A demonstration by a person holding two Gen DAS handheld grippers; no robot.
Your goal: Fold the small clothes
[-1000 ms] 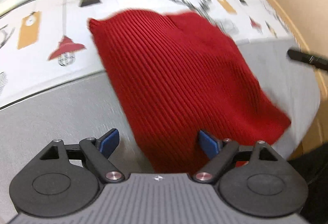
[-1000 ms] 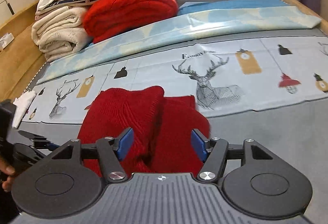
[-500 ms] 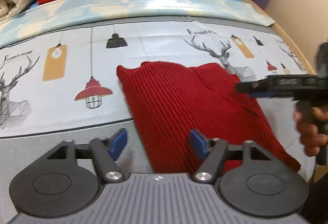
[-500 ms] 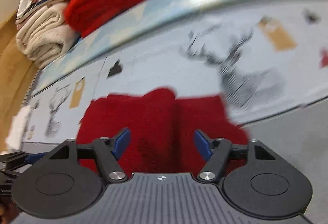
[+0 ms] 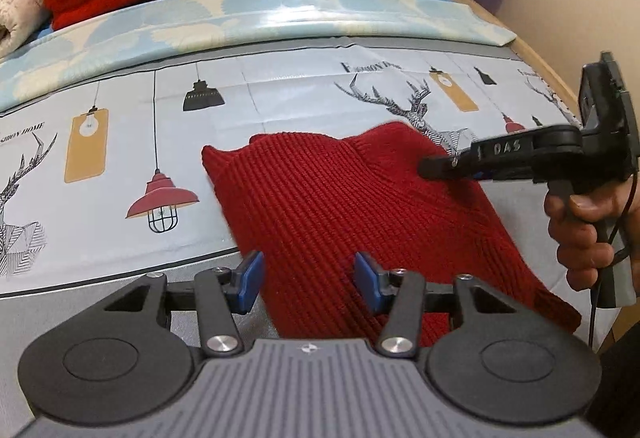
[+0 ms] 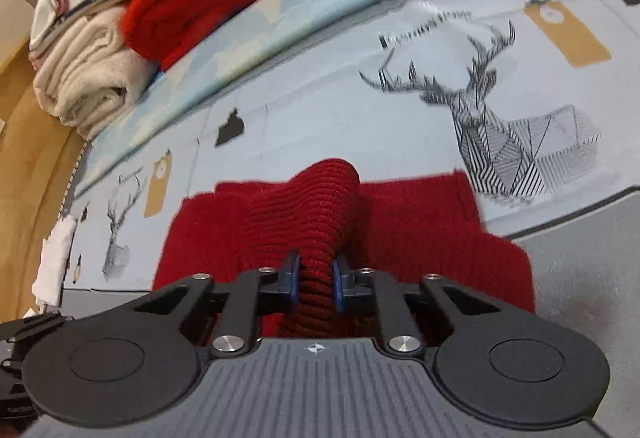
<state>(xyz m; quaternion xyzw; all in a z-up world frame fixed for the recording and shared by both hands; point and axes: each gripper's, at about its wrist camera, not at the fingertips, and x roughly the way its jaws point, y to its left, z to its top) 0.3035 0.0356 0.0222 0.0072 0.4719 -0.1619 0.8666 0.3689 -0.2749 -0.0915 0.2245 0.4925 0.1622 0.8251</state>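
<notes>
Red knit garment (image 6: 400, 230): our right gripper (image 6: 314, 284) closes on its raised fold, near hem hidden beneath our closing, empty left gripper (image 5: 308, 284).

The small dark-red rib-knit garment (image 5: 340, 222) lies mostly flat on the near part of the bed, its far edge reaching over the printed sheet. One fold of it (image 6: 316, 222) is bunched up into a raised ridge.
</notes>
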